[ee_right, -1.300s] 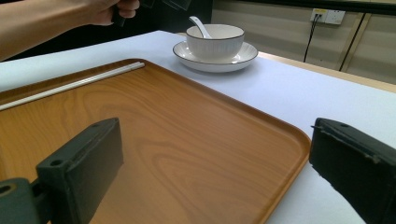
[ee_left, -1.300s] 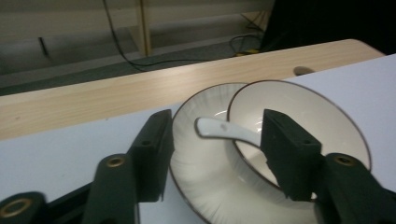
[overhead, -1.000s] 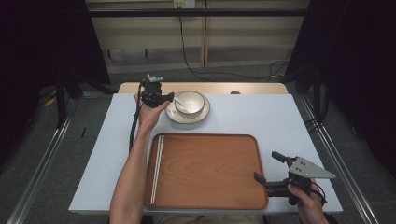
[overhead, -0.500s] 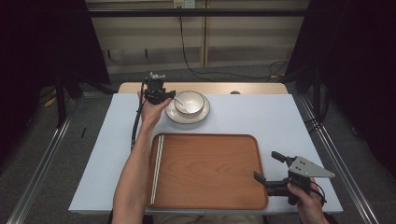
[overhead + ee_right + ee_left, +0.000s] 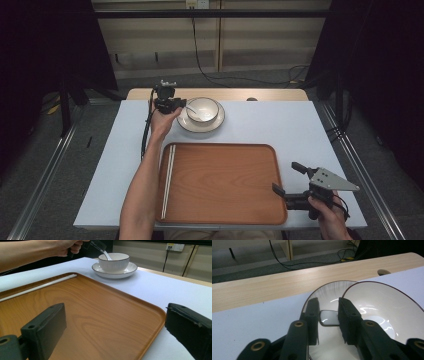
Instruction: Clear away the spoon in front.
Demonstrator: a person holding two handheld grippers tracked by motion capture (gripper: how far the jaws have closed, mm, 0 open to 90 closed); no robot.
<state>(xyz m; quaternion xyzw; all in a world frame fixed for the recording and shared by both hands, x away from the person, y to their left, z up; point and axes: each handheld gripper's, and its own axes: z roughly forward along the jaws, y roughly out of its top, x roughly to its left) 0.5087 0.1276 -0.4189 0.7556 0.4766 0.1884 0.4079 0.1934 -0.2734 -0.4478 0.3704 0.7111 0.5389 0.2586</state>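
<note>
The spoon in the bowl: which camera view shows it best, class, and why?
The left gripper view: the spoon handle sits close up between the left tongs. The right gripper view shows it leaning in the bowl, distant; the high view shows it tiny.

A table point(image 5: 300, 130) with a pale blue-white top carries a wooden tray point(image 5: 225, 182) near the front edge and a saucer point(image 5: 201, 122) (a bowl stands on it) toward the back; a bare wood strip runs behind.
</note>
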